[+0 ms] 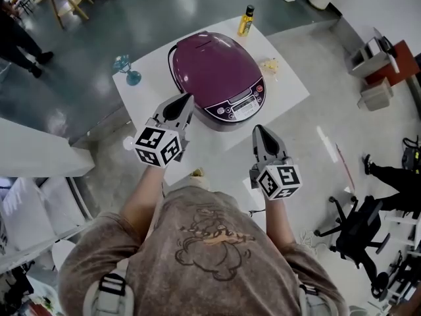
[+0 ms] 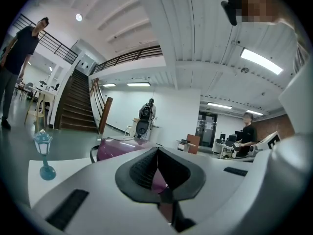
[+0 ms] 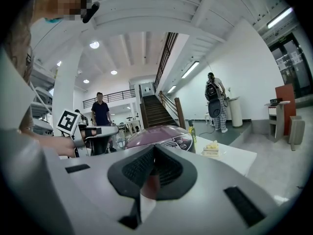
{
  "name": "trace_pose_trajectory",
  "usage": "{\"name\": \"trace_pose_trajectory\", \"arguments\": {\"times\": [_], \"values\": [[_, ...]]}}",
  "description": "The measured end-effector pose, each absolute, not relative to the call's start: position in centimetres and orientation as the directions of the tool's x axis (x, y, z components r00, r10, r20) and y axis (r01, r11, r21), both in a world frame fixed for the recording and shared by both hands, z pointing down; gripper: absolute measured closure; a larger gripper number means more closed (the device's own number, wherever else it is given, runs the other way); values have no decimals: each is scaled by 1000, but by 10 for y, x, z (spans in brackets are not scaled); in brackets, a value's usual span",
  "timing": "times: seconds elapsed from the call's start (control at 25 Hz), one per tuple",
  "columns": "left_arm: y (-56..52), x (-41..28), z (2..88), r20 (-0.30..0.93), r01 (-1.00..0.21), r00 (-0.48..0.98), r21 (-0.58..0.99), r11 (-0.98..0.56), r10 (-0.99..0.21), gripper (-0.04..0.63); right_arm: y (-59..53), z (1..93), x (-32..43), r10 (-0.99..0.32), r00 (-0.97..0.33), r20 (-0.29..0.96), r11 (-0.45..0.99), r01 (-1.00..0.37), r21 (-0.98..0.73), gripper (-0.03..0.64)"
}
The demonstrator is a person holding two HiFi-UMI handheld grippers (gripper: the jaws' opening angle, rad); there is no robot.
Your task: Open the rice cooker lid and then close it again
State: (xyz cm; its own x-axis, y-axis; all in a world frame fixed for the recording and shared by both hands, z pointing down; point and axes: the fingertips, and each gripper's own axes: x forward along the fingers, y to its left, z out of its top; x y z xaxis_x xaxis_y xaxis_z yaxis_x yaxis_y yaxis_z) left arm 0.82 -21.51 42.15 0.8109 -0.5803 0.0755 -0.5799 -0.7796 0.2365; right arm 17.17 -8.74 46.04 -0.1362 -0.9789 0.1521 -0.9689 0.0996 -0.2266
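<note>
The purple rice cooker stands on a white table with its lid down and its control panel facing me. It also shows low ahead as the rice cooker in the left gripper view and as the rice cooker in the right gripper view. My left gripper is shut and empty, its tip beside the cooker's near left side. My right gripper is also shut and empty, just in front of the cooker's near right corner. Neither touches the cooker.
A blue glass goblet stands at the table's left edge, a yellow bottle at the far corner, and a small pale food item right of the cooker. An office chair is on the floor at right. People stand farther off.
</note>
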Motion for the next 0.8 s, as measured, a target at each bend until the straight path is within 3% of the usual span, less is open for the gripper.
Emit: {"name": "trace_pose_trajectory", "arguments": {"times": [0.36, 0.8], "values": [[-240, 26, 459, 149, -552, 834, 259, -793, -532, 572, -117, 460, 178, -976, -124, 178, 83, -972, -222, 614], [-250, 34, 464, 133, -529, 847, 285, -799, -514, 574, -152, 460, 181, -968, -140, 208, 105, -980, -171, 614]]}}
